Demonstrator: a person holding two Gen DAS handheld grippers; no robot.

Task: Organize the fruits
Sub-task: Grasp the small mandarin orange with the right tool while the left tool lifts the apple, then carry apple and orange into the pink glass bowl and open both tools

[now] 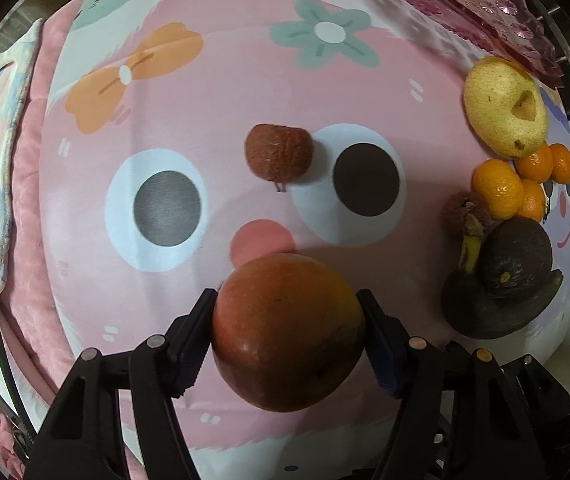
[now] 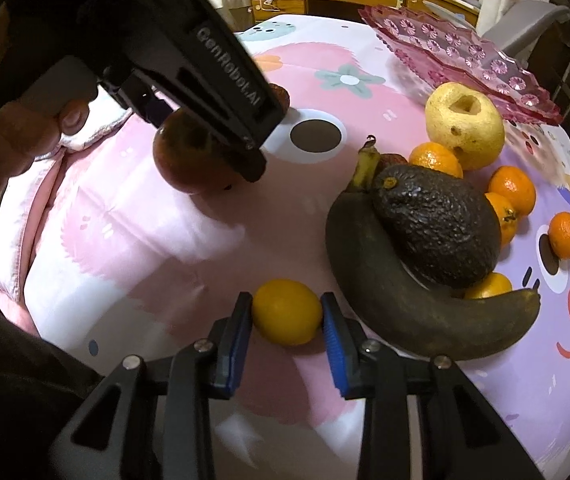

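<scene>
Left wrist view: left gripper (image 1: 289, 340) clamped on a red-orange mango (image 1: 287, 332), pads pressed into both flanks, fruit carried above the cartoon cloth (image 1: 205, 92). Lone lychee (image 1: 278, 153) on the cloth beyond it, between the two printed eyes. Far right: pear (image 1: 505, 106), tangerines (image 1: 525, 178), second lychee (image 1: 463, 210), avocado (image 1: 519, 256) resting on a blackened banana (image 1: 493, 308), pink tray (image 1: 485, 4) at the far edge

Right wrist view: right gripper (image 2: 287, 314) set narrow around a small yellow citrus (image 2: 287, 312), both blue pads touching or all but touching its sides; lifted or sitting on the cloth, cannot tell. Banana (image 2: 405, 300) just right of it, avocado (image 2: 437, 224) leaning on top, pear (image 2: 465, 124) and tray (image 2: 465, 52) farther off

Likely risks from here:
- Mango round and heavy, held only at the flanks: could rotate or slide out if tilted on the way to the tray
- Overripe banana and avocado soft: could bruise or split if bumped by the right gripper
- Avocado perched loosely: could roll off if the banana gets nudged
- Both grippers heading for the same tray: possible clash
</scene>
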